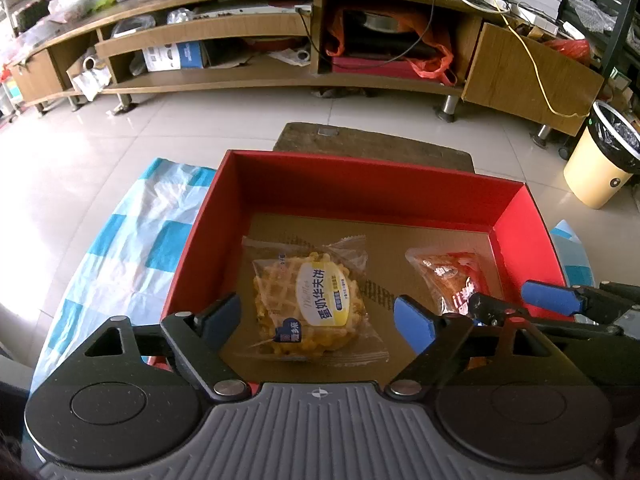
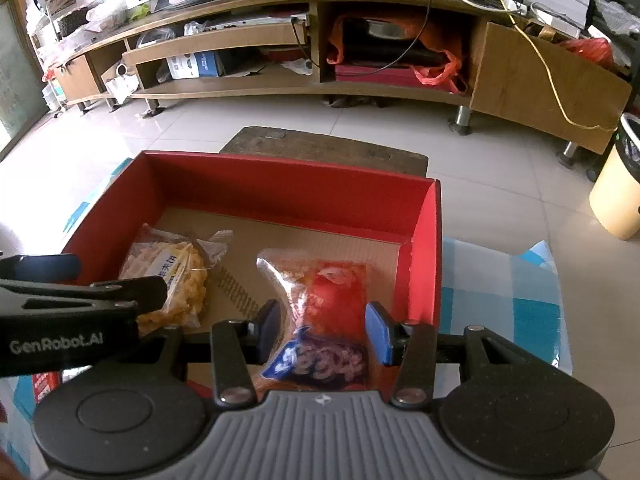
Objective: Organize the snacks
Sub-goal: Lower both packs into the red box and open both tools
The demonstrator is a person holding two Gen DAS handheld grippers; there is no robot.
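A red box (image 1: 360, 188) (image 2: 280, 196) with a cardboard floor stands on a blue-and-white checked cloth (image 1: 120, 248). On its floor at the left lies a clear-wrapped yellow waffle packet (image 1: 316, 300) (image 2: 176, 280). My left gripper (image 1: 320, 316) (image 2: 116, 276) stands open astride it, with both pads clear of the wrapper. At the right of the box is an orange-red snack packet (image 2: 332, 300) (image 1: 448, 276) with a blue printed end. My right gripper (image 2: 324, 332) (image 1: 508, 300) is shut on this packet, whose near end is pinched between the pads.
A dark wooden stool (image 1: 372, 144) stands just beyond the box. Farther back, a long wooden TV cabinet (image 1: 280, 76) runs across the tiled floor. A cream waste bin (image 1: 600, 164) stands at the right. The two grippers are close side by side.
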